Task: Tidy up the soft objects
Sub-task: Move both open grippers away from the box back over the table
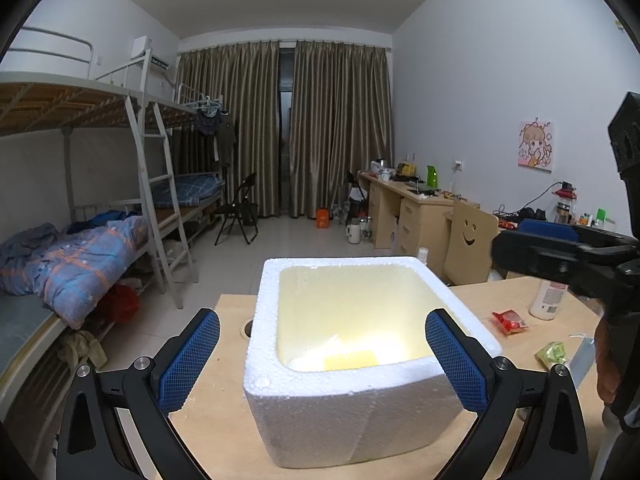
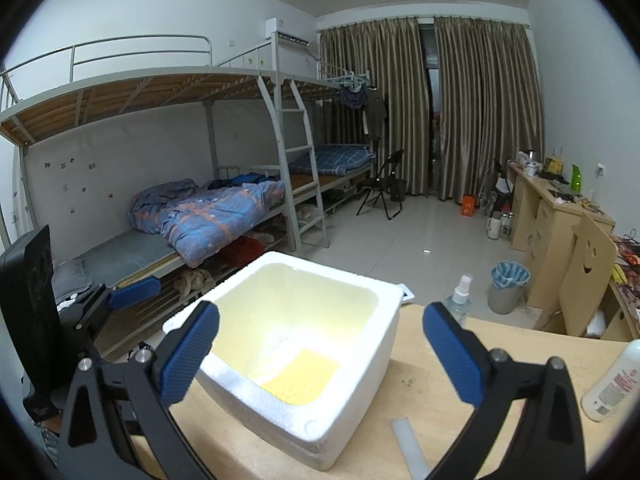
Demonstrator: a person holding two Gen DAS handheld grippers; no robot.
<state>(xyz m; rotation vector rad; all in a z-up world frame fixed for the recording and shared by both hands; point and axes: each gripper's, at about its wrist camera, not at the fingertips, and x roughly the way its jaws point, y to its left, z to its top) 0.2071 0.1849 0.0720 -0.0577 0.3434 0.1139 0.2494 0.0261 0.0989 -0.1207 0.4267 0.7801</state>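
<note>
- Soft yellow sponge-like pad [image 2: 302,378] lies flat on the floor of the white foam box [image 2: 352,404], toward the box's near side; in the left wrist view only a strip of it [image 1: 350,360] shows over the near wall.
- Worktop [image 2: 500,344] of pale wood carries the foam box [image 1: 340,420], which stands upright with its open top facing up.
- Left claw [image 1: 322,360] stands wide, its blue pads [image 1: 188,364] on either side of the box's near wall, and nothing is between them but the box behind; I cannot tell whether the pads touch the foam.
- Right claw [image 2: 320,356] is also spread wide, holding nothing, with the box's open top showing between its blue pads [image 2: 452,358].
- In the left wrist view the right claw [image 1: 560,248] reaches in from the right edge, above the worktop and right of the box, with part of a hand [image 1: 606,360] below it.
- In the right wrist view the left claw [image 2: 120,298] shows at the left, beside the box.
- White lotion bottle [image 1: 548,296] stands on the worktop to the right of the box.
- Clear spray bottle [image 2: 458,302] stands just behind the box's far right corner.
- Red packet [image 1: 510,322] lies on the worktop between the box and the lotion bottle.
- Green packet [image 1: 554,354] lies nearer, close to the hand.
</note>
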